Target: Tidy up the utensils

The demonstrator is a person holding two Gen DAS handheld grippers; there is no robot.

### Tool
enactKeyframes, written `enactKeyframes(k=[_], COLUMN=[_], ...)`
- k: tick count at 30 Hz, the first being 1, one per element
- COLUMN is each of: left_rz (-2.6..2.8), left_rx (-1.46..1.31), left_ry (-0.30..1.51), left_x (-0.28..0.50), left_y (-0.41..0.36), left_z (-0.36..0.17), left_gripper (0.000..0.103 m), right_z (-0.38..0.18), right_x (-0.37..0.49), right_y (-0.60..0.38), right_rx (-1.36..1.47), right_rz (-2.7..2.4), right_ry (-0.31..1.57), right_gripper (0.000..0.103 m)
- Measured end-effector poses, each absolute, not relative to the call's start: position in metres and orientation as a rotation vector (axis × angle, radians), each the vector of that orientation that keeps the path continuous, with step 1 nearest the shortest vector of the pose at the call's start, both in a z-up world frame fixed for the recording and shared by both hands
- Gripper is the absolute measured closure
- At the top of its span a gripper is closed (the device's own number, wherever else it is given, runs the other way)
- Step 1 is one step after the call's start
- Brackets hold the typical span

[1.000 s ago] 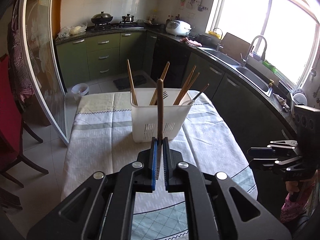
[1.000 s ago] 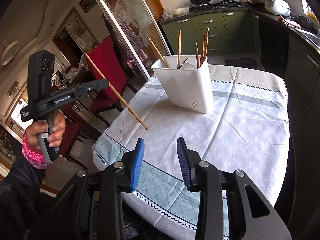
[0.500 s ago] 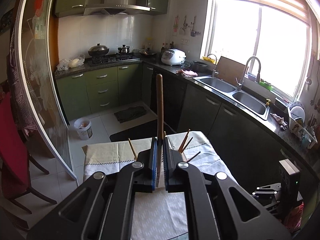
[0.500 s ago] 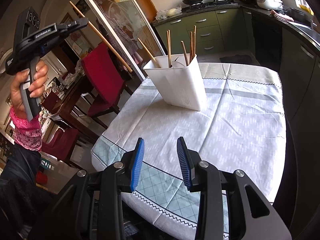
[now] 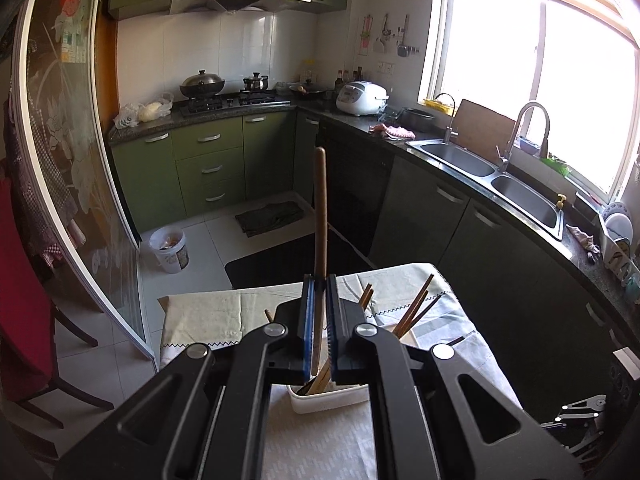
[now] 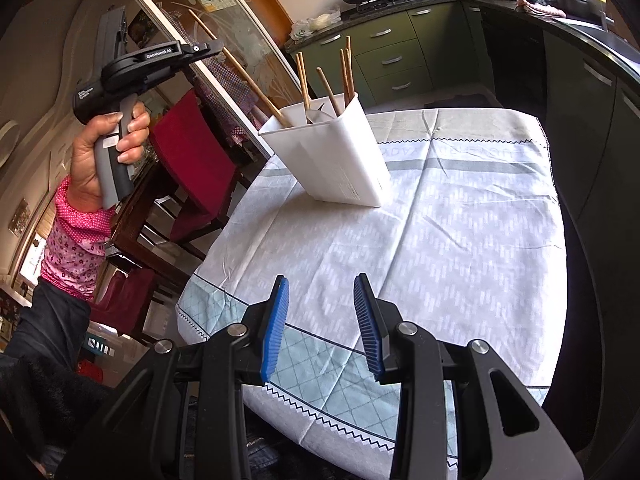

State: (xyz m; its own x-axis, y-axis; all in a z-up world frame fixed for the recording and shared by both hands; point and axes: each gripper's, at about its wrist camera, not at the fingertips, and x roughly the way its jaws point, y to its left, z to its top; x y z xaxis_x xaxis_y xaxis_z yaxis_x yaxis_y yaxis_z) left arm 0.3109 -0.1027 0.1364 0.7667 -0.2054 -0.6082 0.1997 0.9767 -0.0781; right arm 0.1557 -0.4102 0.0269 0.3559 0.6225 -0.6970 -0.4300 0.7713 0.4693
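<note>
Worktop (image 6: 460, 216) carries the white caddy (image 6: 340, 160), our landmark. Left hand-held gripper (image 5: 319, 320) above it pinches one chopstick (image 6: 244, 76), tip inside the rim. We judge release comes next. Right hand-held gripper (image 6: 320, 324) spread, well short of the caddy.

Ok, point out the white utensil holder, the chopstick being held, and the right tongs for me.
white utensil holder (image 6: 340, 160), right wrist view, on its front wall.
held chopstick (image 5: 320, 208), left wrist view, on the shaft above the left tongs (image 5: 319, 320).
right tongs (image 6: 322, 326), right wrist view, midway between the open blue fingertips.
</note>
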Motion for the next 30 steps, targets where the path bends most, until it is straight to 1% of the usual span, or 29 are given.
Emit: enactKeyframes(k=[8, 12, 14, 16, 17, 19, 20, 22, 23, 25, 26, 27, 28, 29, 30], left_rz=[-0.224, -0.225, -0.218, -0.213, -0.215, -0.22, -0.222, -0.219, -0.22, -0.21, -0.201, -0.19, -0.174, -0.158, -0.138], left_rx=[-0.003, 0.009, 0.028, 0.033, 0.031, 0.01, 0.002, -0.002, -0.015, -0.044, -0.048, -0.055, -0.064, -0.067, -0.061], left_ry=[0.757, 0.788, 0.778, 0.757, 0.75, 0.735, 0.724, 0.709, 0.705, 0.689, 0.681, 0.666, 0.643, 0.617, 0.588], left_x=[0.325, 0.325, 0.32, 0.308, 0.301, 0.28, 0.267, 0.238, 0.222, 0.189, 0.173, 0.156, 0.139, 0.122, 0.106], left_y=[-0.101, -0.102, -0.102, -0.1, -0.099, -0.095, -0.092, -0.088, -0.085, -0.078, -0.075, -0.073, -0.069, -0.066, -0.065], left_z=[0.065, 0.041, 0.036, 0.035, 0.034, 0.035, 0.036, 0.033, 0.031, 0.025, 0.022, 0.02, 0.017, 0.016, 0.017], left_gripper=[0.097, 0.096, 0.091, 0.081, 0.078, 0.062, 0.06, 0.052, 0.05, 0.037, 0.034, 0.024, 0.016, 0.013, 0.01], right_z=[0.011, 0.0, -0.003, -0.005, -0.006, -0.007, -0.007, -0.009, -0.01, -0.012, -0.012, -0.011, -0.01, -0.008, -0.005], right_x=[0.148, 0.139, 0.133, 0.125, 0.122, 0.113, 0.108, 0.099, 0.094, 0.086, 0.081, 0.075, 0.071, 0.066, 0.061], right_y=[-0.401, -0.398, -0.398, -0.398, -0.398, -0.398, -0.397, -0.395, -0.394, -0.391, -0.389, -0.387, -0.385, -0.383, -0.38], right_rx=[0.254, 0.276, 0.285, 0.296, 0.3, 0.305, 0.304, 0.299, 0.296, 0.275, 0.259, 0.244, 0.237, 0.235, 0.229], right_rz=[0.709, 0.707, 0.705, 0.705, 0.706, 0.704, 0.697, 0.687, 0.681, 0.641, 0.615, 0.593, 0.58, 0.569, 0.553], right_ry=[1.019, 1.035, 1.039, 1.038, 1.035, 1.022, 1.013, 0.998, 0.992, 0.969, 0.95, 0.924, 0.9, 0.872, 0.836], right_gripper=[0.069, 0.068, 0.067, 0.067, 0.067, 0.065, 0.064, 0.063, 0.062, 0.058, 0.052, 0.043, 0.037, 0.022, 0.01])
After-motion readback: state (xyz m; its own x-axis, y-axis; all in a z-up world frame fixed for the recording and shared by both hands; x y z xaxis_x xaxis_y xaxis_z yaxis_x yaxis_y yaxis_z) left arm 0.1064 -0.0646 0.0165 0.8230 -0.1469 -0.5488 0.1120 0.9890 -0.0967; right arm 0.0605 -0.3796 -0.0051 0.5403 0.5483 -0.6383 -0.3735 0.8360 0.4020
